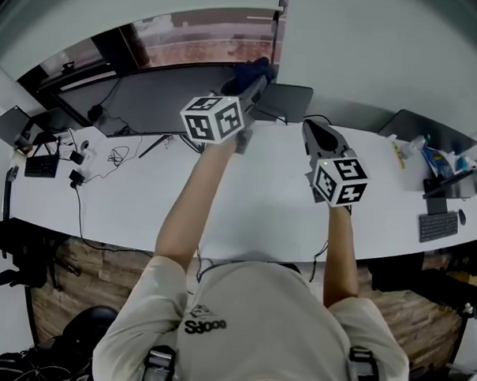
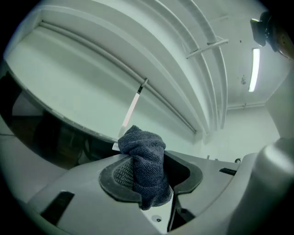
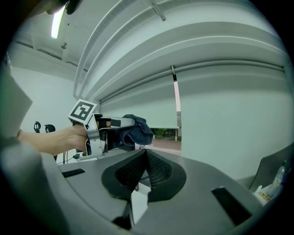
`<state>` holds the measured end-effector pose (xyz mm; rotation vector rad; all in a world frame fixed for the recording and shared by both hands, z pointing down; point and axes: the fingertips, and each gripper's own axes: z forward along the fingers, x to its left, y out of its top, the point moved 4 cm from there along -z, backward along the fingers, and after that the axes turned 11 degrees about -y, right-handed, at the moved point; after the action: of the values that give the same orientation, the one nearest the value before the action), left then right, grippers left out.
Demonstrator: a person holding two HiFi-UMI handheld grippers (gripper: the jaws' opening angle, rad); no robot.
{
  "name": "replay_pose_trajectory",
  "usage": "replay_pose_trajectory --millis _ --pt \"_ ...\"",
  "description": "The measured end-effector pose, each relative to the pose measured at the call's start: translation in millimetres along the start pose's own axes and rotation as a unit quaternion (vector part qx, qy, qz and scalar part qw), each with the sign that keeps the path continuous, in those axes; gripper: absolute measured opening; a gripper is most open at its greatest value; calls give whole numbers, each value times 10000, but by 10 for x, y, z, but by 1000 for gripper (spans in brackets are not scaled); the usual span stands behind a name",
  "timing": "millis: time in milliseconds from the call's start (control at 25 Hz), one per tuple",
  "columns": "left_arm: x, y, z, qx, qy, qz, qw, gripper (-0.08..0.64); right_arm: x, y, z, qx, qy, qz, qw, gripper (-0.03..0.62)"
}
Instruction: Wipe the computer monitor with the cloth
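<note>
The long white worktop curves beneath a window with a lowered blind. Loose cables lie toward its left end and a keyboard lies near its right end. The dark monitor stands along the far edge. The left tongs are clamped on the bunched dark blue cloth, raised at the monitor's upper right corner. Whether the cloth touches the screen cannot be told. The right tongs are closed on nothing, above the worktop just right of its middle. The person's shoulders hide the middle of the near edge.
</note>
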<state>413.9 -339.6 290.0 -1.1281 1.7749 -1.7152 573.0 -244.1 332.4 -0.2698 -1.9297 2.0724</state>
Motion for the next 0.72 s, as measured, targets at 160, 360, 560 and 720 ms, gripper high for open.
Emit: replay_pose_trajectory --millis 160,360,560,720 --pt "-130 280 -64 63 -118 748 9971 153 106 78 39 -98 18 86 9999 -6" --pt "-133 515 -44 527 -121 1558 9863 153 248 113 74 -135 76 197 9997 -6" --pt "103 634 -132 1042 347 2106 9714 153 467 105 115 -89 193 385 9990 -6" --pt "284 587 -209 1510 575 2513 9543 153 600 137 147 -84 168 381 9991 -6"
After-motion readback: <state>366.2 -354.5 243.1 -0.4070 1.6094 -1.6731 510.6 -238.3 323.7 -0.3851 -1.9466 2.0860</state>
